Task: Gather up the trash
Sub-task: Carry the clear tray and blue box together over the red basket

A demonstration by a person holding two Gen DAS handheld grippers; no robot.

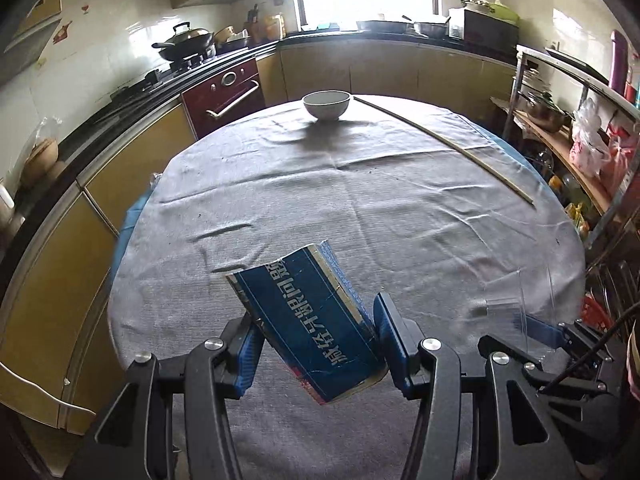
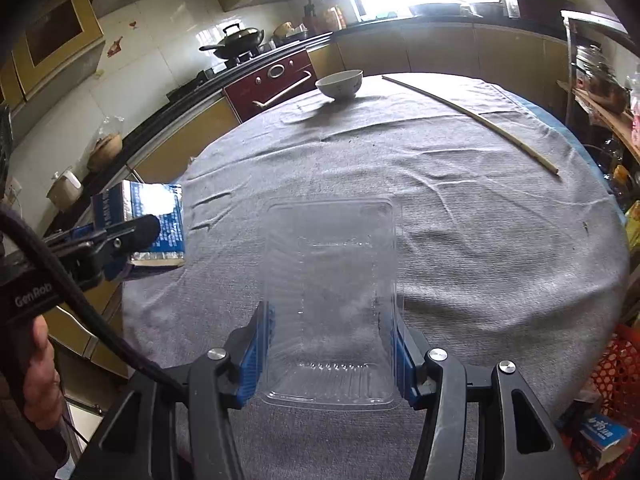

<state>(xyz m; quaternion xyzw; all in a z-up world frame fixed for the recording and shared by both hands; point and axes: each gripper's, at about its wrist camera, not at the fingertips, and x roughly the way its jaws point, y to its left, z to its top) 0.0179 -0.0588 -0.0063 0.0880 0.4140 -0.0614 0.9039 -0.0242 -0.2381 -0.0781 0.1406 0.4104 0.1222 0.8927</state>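
1. The left gripper (image 1: 316,344) pinches a flattened blue cardboard box (image 1: 308,320) between its ribbed blue pads; the box is tilted, printed with white characters, its edges creased and worn, and it hangs clear above the cloth.
2. From the right wrist view the same blue cardboard box (image 2: 160,220) shows a silvery foil-like inner face, held at the table's left edge.
3. The right gripper (image 2: 330,344) clamps a clear plastic tray (image 2: 332,280) by its long sides: thin, glossy, rectangular with rounded corners and a ribbed rim, lifted over the table.
4. The round table (image 1: 360,208) is covered by a grey woven cloth (image 2: 460,220), wrinkled into low folds.
5. At the far side sits a small white ceramic bowl (image 1: 326,104), smooth and round.
6. Just right of it a long thin pale stick (image 1: 448,144) lies across the cloth, reaching toward the right edge.
7. A hand (image 2: 40,364) grips the left tool's black handle.
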